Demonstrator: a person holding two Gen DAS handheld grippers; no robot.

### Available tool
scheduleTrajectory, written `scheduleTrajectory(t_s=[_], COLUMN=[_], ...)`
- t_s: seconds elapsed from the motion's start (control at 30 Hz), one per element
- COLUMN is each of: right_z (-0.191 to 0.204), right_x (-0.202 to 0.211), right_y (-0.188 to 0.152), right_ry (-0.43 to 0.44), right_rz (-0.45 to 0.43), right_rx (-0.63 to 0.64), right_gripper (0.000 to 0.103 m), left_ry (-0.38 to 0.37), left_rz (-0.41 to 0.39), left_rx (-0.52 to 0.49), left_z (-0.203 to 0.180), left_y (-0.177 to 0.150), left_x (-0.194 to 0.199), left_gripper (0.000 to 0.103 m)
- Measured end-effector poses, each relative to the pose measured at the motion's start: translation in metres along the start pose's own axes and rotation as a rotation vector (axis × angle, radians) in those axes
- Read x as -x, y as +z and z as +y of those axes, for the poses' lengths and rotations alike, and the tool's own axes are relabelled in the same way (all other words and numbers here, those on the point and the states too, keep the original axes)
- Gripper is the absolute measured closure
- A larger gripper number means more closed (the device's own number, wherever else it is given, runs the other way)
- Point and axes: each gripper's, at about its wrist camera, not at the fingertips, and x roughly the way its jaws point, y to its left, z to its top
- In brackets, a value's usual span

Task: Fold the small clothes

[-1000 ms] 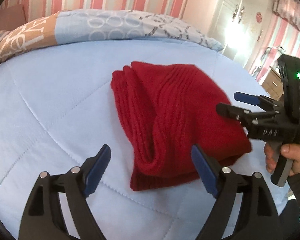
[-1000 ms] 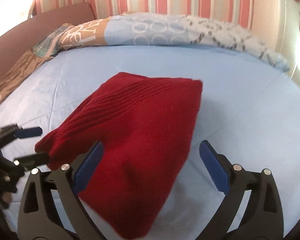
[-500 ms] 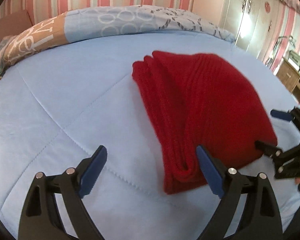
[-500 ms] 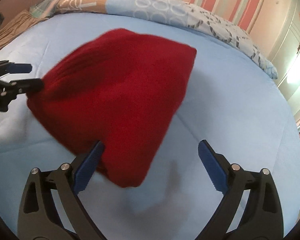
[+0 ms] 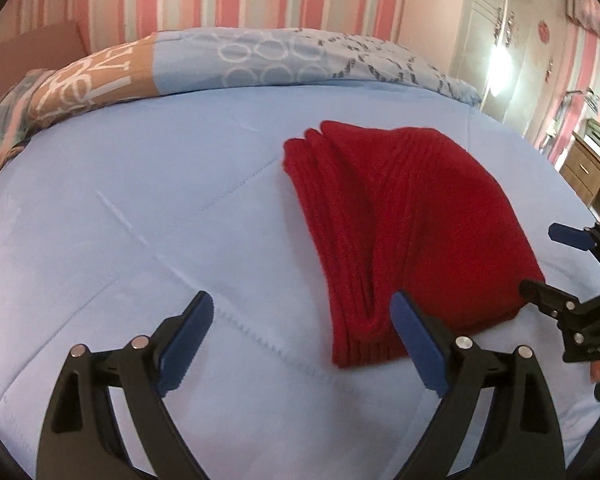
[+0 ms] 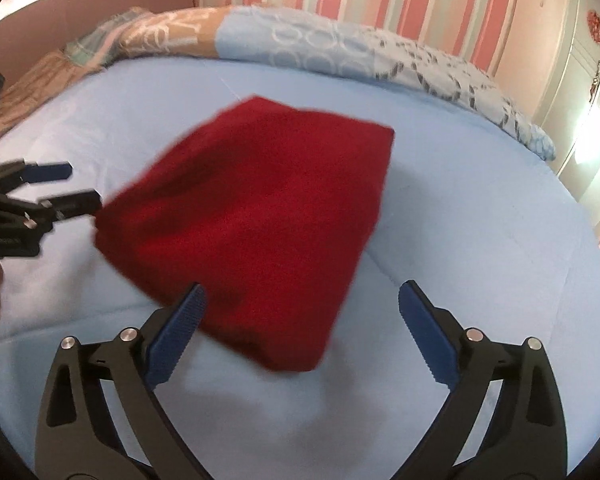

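At the near edge of the bed, my left gripper [image 5: 300,332] hangs with its jaws spread wide and nothing between them; its right pad lies against the near corner of the folded red garment [image 5: 404,224]. My right gripper [image 6: 300,328] is just as wide apart, its left pad over the garment's near edge. The garment lies flat on the light blue bedsheet [image 5: 140,208], towards the middle. Beyond it, a patterned quilt [image 5: 260,60] runs along the far edge
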Motion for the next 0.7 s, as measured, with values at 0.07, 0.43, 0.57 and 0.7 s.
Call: scheduleTrajectory(t_s=[0.07,0.43,0.57,0.7], right_z=[0.01,0.057,0.064,0.069], right_x=[0.01,0.037,0.05,0.061], right_y=[0.003,-0.001,-0.006,-0.011], right_ry=[0.008,0.013,0.007,-0.021], right_rz=[-0.026,-0.119,-0.154,-0.187], right_rx=[-0.009,-0.112,-0.144,-0.158], right_gripper=[0.003,0.003,0.003,0.003], left_ry=[0.01,0.109,0.127,0.167], left_rz=[-0.01,-0.087,-0.116,-0.142], left_rx=[0.024,0.042,0.051,0.037], left_z=[0.006,0.021,0.023,0.022], left_y=[-0.004,-0.031,-0.04,-0.047], left_x=[0.015,0.09,0.11,0.126], left_gripper=[0.01,0.004,0.003,0.003])
